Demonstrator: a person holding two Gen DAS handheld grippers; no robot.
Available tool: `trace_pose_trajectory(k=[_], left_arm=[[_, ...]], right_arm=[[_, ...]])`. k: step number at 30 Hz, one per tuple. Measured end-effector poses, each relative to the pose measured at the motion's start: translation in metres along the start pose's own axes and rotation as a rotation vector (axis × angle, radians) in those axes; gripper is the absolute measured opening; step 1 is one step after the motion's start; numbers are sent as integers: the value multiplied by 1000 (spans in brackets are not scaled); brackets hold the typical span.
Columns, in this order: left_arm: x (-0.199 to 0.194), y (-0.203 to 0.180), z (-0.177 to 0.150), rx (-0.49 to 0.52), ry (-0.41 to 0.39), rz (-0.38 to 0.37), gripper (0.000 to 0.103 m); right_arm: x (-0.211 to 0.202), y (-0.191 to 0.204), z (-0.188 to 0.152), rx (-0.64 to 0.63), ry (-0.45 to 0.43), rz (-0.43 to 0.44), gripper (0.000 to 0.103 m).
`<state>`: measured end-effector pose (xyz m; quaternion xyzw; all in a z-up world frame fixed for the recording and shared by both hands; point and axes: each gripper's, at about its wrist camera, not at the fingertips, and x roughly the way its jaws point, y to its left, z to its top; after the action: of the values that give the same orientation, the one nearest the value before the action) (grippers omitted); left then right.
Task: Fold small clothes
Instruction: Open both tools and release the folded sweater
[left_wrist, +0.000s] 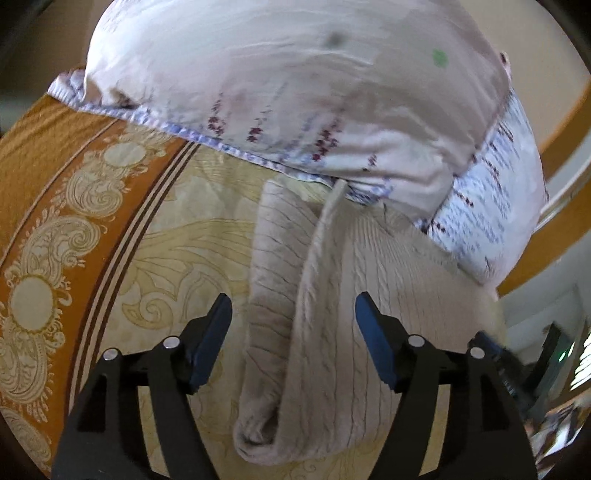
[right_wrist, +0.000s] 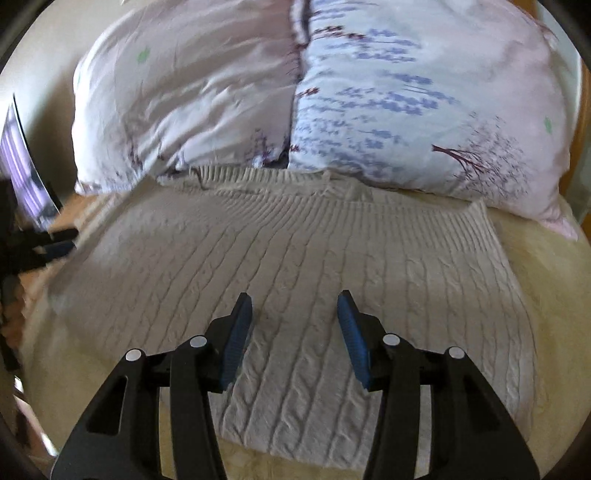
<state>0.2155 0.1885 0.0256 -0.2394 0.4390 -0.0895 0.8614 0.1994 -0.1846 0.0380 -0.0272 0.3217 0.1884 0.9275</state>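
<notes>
The left claw (left_wrist: 293, 341), black-armed with blue pads, stands wide open above a beige cable-knit sweater (left_wrist: 332, 314), gripping nothing; a folded sleeve or edge of the knit runs lengthwise through the gap between its fingers, the pads clear of it. The right claw (right_wrist: 294, 338), of the same black and blue build, is parted about halfway over the sweater's (right_wrist: 288, 266) broad ribbed panel and likewise holds nothing, its pads hovering just above the knit.

The sweater lies spread on a bed covered by a cream and orange bedspread printed with gold scrollwork (left_wrist: 74, 229). In the right wrist view the garment's ribbed band reaches up to touch two soft pillows in pale pink and white cases printed with blue and plum blossom sprigs (right_wrist: 369, 103), which sit side by side at the head of the bed. In the left wrist view one pillow (left_wrist: 295, 92) overlaps the sweater's far end.

At the left edge of the right wrist view, the black frame of the other claw (right_wrist: 48, 243) shows, blurred, beside the sweater's border.
</notes>
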Motion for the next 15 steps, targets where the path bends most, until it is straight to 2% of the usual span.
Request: trace_pose_trajectory(k=[2,7,15], left_arm=[[4,6,3,-35,13,-35,69],[19,11,9,-84,44,-58,68],[32,11,16,-152,50,-135,66]], right_arm=[[2,3,-2,-12,-3,-15,52],[5,6,-6,-27,1,-36,53],[8,0,-10,13,0,-1,53]])
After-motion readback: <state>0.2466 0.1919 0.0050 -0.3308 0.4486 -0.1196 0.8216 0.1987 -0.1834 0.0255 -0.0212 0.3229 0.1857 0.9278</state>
